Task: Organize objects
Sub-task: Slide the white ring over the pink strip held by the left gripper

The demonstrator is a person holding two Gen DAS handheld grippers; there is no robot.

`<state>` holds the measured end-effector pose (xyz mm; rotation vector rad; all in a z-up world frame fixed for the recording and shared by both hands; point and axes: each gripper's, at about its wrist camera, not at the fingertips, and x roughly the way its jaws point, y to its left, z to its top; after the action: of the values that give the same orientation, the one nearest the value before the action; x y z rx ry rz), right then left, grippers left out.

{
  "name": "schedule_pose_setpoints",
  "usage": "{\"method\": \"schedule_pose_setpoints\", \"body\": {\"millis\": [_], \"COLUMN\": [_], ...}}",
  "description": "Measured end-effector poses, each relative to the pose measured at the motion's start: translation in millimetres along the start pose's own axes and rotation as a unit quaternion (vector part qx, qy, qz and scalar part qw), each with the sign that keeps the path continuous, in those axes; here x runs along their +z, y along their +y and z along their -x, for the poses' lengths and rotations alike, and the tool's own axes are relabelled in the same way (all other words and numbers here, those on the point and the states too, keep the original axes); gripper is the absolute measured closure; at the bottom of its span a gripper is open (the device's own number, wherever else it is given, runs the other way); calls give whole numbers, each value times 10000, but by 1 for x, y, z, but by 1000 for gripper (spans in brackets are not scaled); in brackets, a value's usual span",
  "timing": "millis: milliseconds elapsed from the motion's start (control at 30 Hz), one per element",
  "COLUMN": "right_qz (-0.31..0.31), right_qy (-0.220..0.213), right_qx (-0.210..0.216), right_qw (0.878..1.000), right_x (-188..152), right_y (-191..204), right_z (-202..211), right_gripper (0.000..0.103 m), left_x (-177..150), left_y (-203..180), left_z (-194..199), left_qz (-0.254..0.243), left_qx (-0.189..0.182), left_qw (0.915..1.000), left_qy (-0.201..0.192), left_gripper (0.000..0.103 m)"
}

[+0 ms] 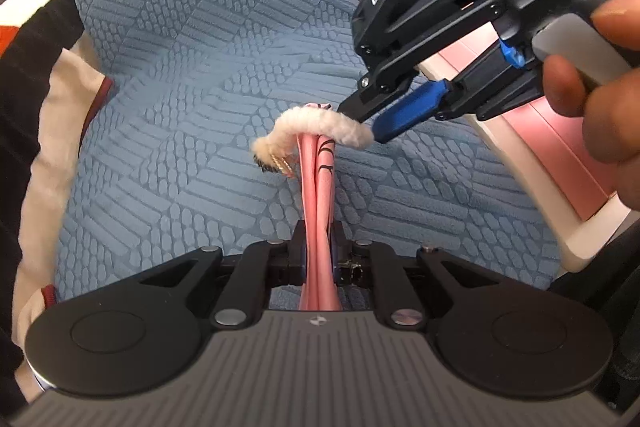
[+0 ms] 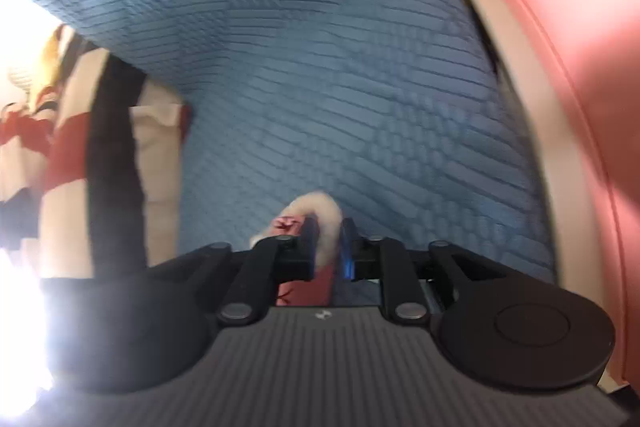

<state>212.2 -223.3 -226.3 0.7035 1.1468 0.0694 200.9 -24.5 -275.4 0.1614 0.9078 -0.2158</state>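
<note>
The left gripper is clenched on a bundle of pink glossy straps with thin black markings, which rise from between its 2 fingers over the blue textured woven cushion. Looped across the top of the straps is a fluffy cream-white fur band, with a small gold and dark trim piece hanging at its left end. The right gripper, held by a bare hand, grasps the right end of the fur band between its black and blue fingers. In the blurred right wrist view the band seems to sit pinched between the fingers. A pink and cream padded frame borders the cushion on the right, and a cream, black and red fabric lies at its left edge.
</note>
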Motion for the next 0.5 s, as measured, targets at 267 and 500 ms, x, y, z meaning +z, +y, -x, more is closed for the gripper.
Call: {"method": "schedule_pose_setpoints", "body": {"millis": [267, 500], "right_qz": [431, 872], "right_qy": [-442, -549], "right_qx": [-192, 40], "right_qw": [9979, 9947], "right_x": [5, 14], "right_y": [12, 29], "right_z": [11, 7], "right_gripper": [75, 75], "left_x": [-1, -1], "left_y": [-7, -11], "left_z": [1, 1], "left_qz": [-183, -351], "left_qx": [71, 127], "left_qw": [9998, 9993], "left_qy": [-14, -21], "left_gripper": [91, 91]}}
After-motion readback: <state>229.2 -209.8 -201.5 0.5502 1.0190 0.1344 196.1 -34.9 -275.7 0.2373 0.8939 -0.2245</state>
